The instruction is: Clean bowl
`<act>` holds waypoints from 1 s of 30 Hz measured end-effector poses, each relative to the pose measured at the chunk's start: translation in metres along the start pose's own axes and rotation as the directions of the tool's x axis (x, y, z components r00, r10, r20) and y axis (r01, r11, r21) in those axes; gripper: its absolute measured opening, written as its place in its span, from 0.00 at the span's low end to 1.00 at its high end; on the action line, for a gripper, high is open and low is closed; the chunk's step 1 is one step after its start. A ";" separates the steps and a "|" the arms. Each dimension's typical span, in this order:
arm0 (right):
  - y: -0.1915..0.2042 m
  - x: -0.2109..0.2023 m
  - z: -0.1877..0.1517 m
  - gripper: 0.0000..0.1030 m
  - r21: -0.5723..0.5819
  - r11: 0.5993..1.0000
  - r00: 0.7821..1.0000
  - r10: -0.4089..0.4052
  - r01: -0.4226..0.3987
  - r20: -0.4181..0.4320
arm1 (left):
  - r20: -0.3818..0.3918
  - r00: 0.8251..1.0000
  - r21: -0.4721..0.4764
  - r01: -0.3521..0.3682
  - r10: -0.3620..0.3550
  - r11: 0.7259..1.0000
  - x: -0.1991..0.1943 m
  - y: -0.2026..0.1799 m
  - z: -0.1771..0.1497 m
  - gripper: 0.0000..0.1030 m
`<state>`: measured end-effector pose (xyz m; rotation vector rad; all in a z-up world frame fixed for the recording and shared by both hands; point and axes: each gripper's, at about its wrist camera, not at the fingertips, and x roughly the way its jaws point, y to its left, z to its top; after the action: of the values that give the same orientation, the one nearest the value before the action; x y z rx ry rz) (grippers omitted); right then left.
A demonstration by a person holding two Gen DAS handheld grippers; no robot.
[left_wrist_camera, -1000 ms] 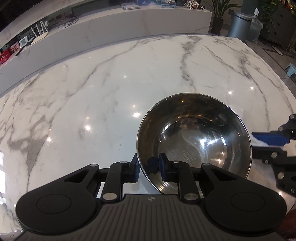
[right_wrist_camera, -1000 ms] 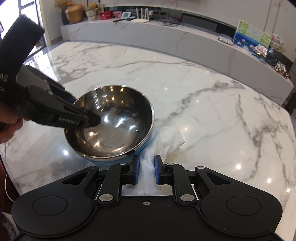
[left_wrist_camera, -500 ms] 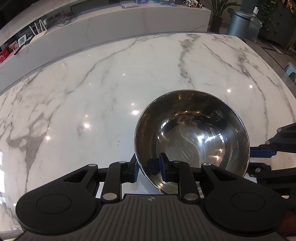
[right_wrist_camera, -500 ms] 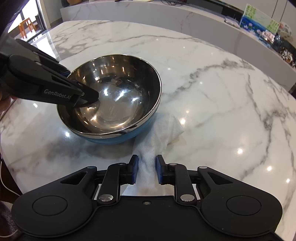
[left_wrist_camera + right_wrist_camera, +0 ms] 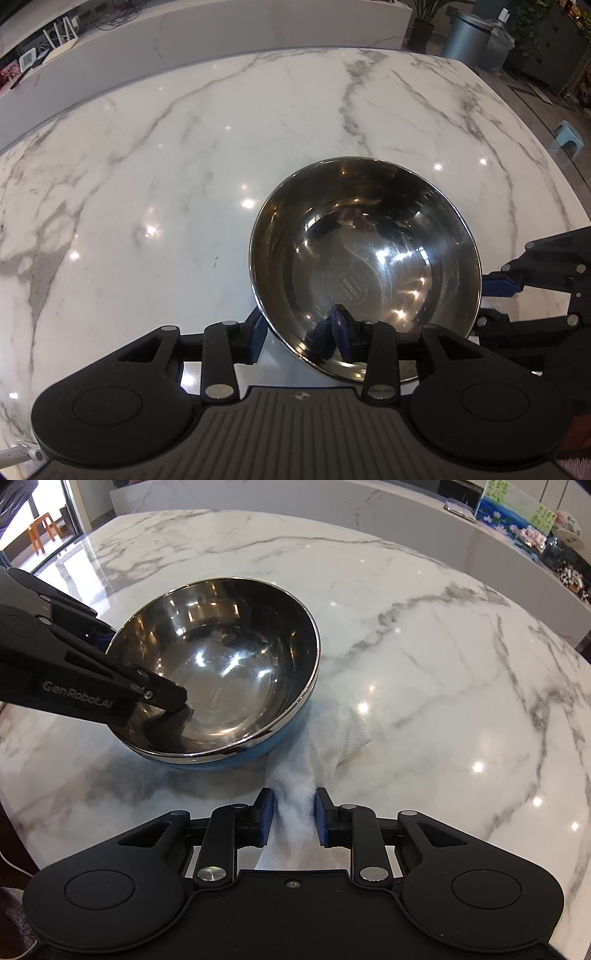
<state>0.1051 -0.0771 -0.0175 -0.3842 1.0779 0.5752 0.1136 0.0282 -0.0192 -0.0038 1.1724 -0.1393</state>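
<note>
Change, left jaws: my left gripper (image 5: 300, 336) has just been opening; a second ago its blue pads pinched the bowl's near rim, now they stand apart, the rim between them with a gap at the outer pad (image 5: 258, 334).

Change, bowl: it sat tilted with its rim raised toward the left gripper a second ago; now the steel bowl (image 5: 365, 269) rests on the marble table (image 5: 147, 184), blue underside down.

Change, right jaws: my right gripper (image 5: 293, 821) has just been opening slightly, yet I see both its pads pressing on the bunched white cloth (image 5: 295, 812), so it grips the cloth.

Change, right view: the bowl and cloth loom larger and lower in frame than a second ago.

Left jaws now: open, straddling the rim, the inner finger (image 5: 162, 694) reaching down into the bowl.

Bowl position: on the table just right of my left gripper; in the right wrist view it sits left of centre (image 5: 221, 672).

Cloth position: its far end spreads on the table against the bowl's blue right side; whether it tucks under I cannot tell.

Count: one bowl, one cloth, two grippers, one table.

Background, right: one grey bin (image 5: 467, 38).
</note>
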 end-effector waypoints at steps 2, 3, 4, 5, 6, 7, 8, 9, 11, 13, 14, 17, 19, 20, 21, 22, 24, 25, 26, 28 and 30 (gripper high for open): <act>-0.003 0.000 0.001 0.19 0.006 1.000 1.000 0.010 -0.010 -0.007 | -0.010 1.000 0.005 0.018 -0.018 1.000 0.001 0.001 0.002 0.34; -0.005 0.000 0.002 0.17 0.009 1.000 1.000 0.013 -0.013 -0.010 | -0.014 1.000 0.009 0.023 -0.023 1.000 0.002 0.001 0.003 0.34; -0.006 0.000 0.003 0.17 0.011 1.000 1.000 0.017 -0.017 -0.014 | -0.020 0.999 0.019 0.025 -0.025 1.000 0.003 0.000 0.006 0.34; -0.007 0.000 0.003 0.17 0.010 1.000 1.000 0.020 -0.020 -0.016 | -0.024 0.999 0.026 0.026 -0.026 0.999 0.004 0.000 0.007 0.34; -0.007 0.000 0.003 0.16 0.008 1.000 1.000 0.023 -0.023 -0.019 | -0.028 0.999 0.034 0.028 -0.027 0.999 0.004 0.000 0.008 0.34; -0.008 0.000 0.004 0.16 0.007 1.000 0.999 0.030 -0.029 -0.025 | -0.032 0.999 0.042 0.029 -0.027 0.999 0.004 0.000 0.009 0.35; -0.010 0.000 0.006 0.16 0.006 0.999 0.999 0.039 -0.039 -0.034 | -0.038 0.999 0.056 0.031 -0.029 0.998 0.005 0.000 0.011 0.35; -0.012 0.000 0.008 0.15 0.001 0.999 0.998 0.051 -0.051 -0.044 | -0.044 0.999 0.070 0.033 -0.030 0.997 0.005 0.000 0.013 0.35; -0.014 -0.002 0.013 0.15 -0.018 0.998 0.996 0.065 -0.066 -0.060 | -0.064 0.997 0.097 0.048 -0.042 0.994 0.007 0.002 0.018 0.35; -0.020 -0.006 0.020 0.15 -0.049 0.996 0.995 0.072 -0.075 -0.071 | -0.072 0.996 0.104 0.064 -0.057 0.992 0.008 0.004 0.020 0.35; -0.023 -0.008 0.024 0.15 -0.063 0.995 0.995 0.072 -0.077 -0.074 | -0.074 0.995 0.112 0.074 -0.066 0.991 0.009 0.006 0.021 0.35; -0.034 -0.019 0.035 0.15 -0.090 0.993 0.995 0.066 -0.073 -0.069 | -0.071 0.995 0.127 0.079 -0.071 0.989 0.010 0.006 0.021 0.35; -0.038 -0.027 0.039 0.15 -0.104 0.992 0.996 0.070 -0.077 -0.062 | -0.066 0.996 0.134 0.075 -0.066 0.988 0.010 0.005 0.021 0.35; -0.039 -0.031 0.041 0.15 -0.114 0.990 0.996 0.073 -0.079 -0.058 | -0.065 0.996 0.134 0.074 -0.066 0.988 0.010 0.005 0.022 0.35; -0.040 -0.035 0.043 0.15 -0.125 0.989 0.996 0.076 -0.082 -0.053 | -0.064 0.996 0.135 0.074 -0.066 0.988 0.010 0.005 0.022 0.35; -0.039 -0.039 0.045 0.15 -0.135 0.987 0.996 0.080 -0.086 -0.048 | -0.063 0.996 0.132 0.074 -0.066 0.988 0.010 0.005 0.022 0.34; -0.037 -0.043 0.046 0.15 -0.149 0.984 0.995 0.090 -0.096 -0.045 | -0.062 0.996 0.126 0.072 -0.065 0.989 0.010 0.005 0.023 0.34; -0.036 -0.044 0.046 0.15 -0.155 0.983 0.995 0.094 -0.100 -0.044 | -0.062 0.996 0.125 0.070 -0.063 0.990 0.010 0.005 0.023 0.34; -0.034 -0.044 0.046 0.15 -0.159 0.982 0.994 0.095 -0.101 -0.046 | -0.061 0.996 0.122 0.067 -0.060 0.990 0.010 0.004 0.022 0.34; -0.030 -0.042 0.045 0.15 -0.164 0.980 0.993 0.101 -0.109 -0.055 | -0.060 0.997 0.118 0.063 -0.056 0.991 0.010 0.004 0.023 0.34; -0.026 -0.038 0.042 0.15 -0.166 0.979 0.992 0.108 -0.117 -0.066 | -0.062 0.997 0.115 0.061 -0.054 0.991 0.010 0.004 0.023 0.34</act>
<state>0.1377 -0.0838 0.0356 -0.4922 1.1141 0.7636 0.1383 0.0291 -0.0195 0.0708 1.2222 -0.2601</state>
